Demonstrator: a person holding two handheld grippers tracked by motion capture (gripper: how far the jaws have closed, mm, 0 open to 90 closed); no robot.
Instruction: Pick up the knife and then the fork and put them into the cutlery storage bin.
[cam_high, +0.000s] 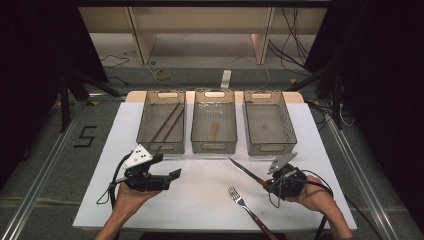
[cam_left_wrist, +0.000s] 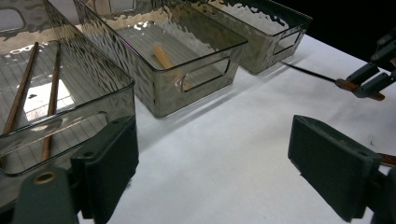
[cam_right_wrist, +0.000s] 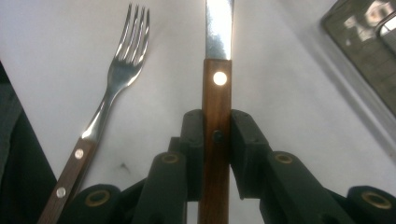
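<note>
On the white table, near the person's right side, the right gripper pinches a knife by its wooden handle. From the gripper's own camera the two black jaws press against either side of the brown handle just below its bright rivet, and the steel blade runs straight ahead out of the grip. From above, the blade points up and to the left, toward the gap between the middle and right bins, with its tip above the white surface; I cannot tell whether any part of the knife touches the table.

A fork with a matching wooden handle lies flat on the table just beside the held knife, on the person's side of it, tines pointing away from the person.

The left gripper rests in the left hand over the table's left half, its jaws spread wide with bare table between them.

Three smoky clear bins stand in a row along the far edge. The left bin holds two dark chopsticks lying side by side at a slant. The middle bin holds a pale wooden piece on its floor. The right bin stands well apart from the knife tip, farther back on the table.
</note>
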